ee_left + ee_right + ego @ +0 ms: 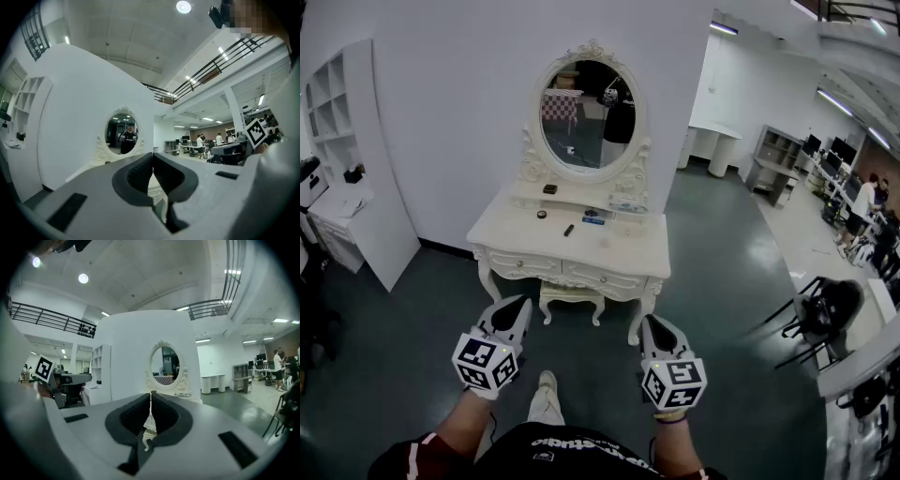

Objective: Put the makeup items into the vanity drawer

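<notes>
Both the left gripper (519, 303) and right gripper (650, 322) are closed and empty, well short of the vanity (623, 246), so the person should approach squarely and open a drawer (523, 265) before lifting the makeup items (569, 228) scattered on top.

Small makeup items lie scattered on the white vanity's worktop (623, 246). A round dark pot (542, 214) sits toward the left. A slim dark stick (568, 230) lies flat just right of it, and a flat blue-and-dark piece (594, 217) lies further right. Another dark pot (549, 188) sits on the raised back ledge (574, 197). The vanity drawers (525, 265) across the front are shut.
</notes>
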Available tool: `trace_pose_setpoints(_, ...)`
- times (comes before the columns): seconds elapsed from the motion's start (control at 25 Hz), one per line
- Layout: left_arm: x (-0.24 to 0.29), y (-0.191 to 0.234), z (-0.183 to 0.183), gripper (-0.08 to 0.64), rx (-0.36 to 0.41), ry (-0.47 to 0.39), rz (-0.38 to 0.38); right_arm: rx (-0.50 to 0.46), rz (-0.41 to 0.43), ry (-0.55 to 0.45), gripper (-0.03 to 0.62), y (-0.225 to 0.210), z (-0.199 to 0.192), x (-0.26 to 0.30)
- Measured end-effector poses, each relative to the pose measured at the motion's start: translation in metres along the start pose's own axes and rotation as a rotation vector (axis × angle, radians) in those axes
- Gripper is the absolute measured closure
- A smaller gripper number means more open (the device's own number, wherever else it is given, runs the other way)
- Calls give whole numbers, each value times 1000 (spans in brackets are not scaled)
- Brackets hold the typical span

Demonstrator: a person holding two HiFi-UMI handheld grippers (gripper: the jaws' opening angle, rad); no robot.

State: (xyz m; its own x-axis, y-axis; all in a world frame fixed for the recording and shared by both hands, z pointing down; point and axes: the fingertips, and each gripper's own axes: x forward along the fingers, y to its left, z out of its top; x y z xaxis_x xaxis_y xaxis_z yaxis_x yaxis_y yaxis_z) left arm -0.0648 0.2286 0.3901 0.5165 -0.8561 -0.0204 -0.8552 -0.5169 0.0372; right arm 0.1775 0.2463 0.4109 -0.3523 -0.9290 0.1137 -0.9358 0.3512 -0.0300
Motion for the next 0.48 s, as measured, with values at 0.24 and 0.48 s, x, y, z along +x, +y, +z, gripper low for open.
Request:
trace_pose_setpoints(0.24,-3,1,-6,554,16,12,-1,0,-8,3,595,4,-3,1)
trace_pose_setpoints(0.48,0,4,-11,554,10,12,-7,-9,-23,7,595,1,-7,5)
